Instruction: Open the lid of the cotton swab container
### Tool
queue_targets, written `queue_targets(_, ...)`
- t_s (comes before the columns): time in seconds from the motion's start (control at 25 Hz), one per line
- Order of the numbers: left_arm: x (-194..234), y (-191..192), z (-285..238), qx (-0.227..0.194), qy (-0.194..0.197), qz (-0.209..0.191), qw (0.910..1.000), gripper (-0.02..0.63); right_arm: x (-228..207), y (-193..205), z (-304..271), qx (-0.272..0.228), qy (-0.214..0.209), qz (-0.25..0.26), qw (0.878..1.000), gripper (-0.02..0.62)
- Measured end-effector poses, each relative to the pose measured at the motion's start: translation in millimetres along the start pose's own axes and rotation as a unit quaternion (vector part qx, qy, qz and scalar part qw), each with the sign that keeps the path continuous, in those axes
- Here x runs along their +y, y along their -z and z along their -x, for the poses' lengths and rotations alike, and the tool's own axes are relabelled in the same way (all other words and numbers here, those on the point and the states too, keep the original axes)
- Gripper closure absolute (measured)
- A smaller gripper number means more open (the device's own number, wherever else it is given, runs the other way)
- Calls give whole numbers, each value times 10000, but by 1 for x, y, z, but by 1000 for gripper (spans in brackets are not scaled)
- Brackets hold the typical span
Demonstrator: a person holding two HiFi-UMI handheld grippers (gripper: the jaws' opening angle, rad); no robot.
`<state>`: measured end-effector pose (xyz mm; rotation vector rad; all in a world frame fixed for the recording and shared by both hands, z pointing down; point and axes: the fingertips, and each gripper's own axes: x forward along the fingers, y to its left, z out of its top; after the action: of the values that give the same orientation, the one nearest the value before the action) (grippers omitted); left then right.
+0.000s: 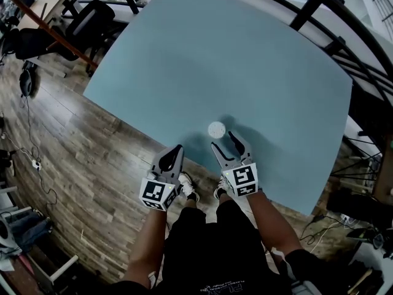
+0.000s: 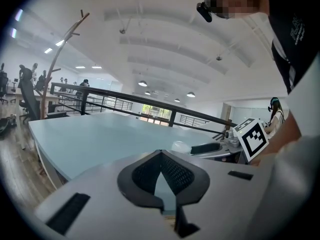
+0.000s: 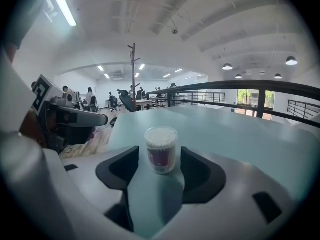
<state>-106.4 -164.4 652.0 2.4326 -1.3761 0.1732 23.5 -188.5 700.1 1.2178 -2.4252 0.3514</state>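
The cotton swab container (image 1: 216, 129) is a small clear round tub with a white lid. It stands upright on the blue table (image 1: 233, 60) near its front edge. My right gripper (image 1: 225, 142) is open just behind it. In the right gripper view the container (image 3: 161, 149) sits at the mouth of the right gripper (image 3: 160, 160), with a gap to each pad. My left gripper (image 1: 177, 150) is shut and empty, with its tip at the table edge left of the container. In the left gripper view the left gripper (image 2: 161, 160) points across the table, and the container (image 2: 180, 146) shows at the right.
Wooden floor (image 1: 92, 165) lies below the table's front edge. Office chairs and desks (image 1: 92, 17) stand at the far left. A black railing (image 1: 319, 5) runs along the table's far right side. Cables lie on the floor at the left.
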Motion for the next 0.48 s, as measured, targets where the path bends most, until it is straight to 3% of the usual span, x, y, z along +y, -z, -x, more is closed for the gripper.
queue_targets(0.48, 10, 1, -6, 5, 45, 123, 9999, 597, 1, -9, -28, 151, -323, 347, 9988, 318)
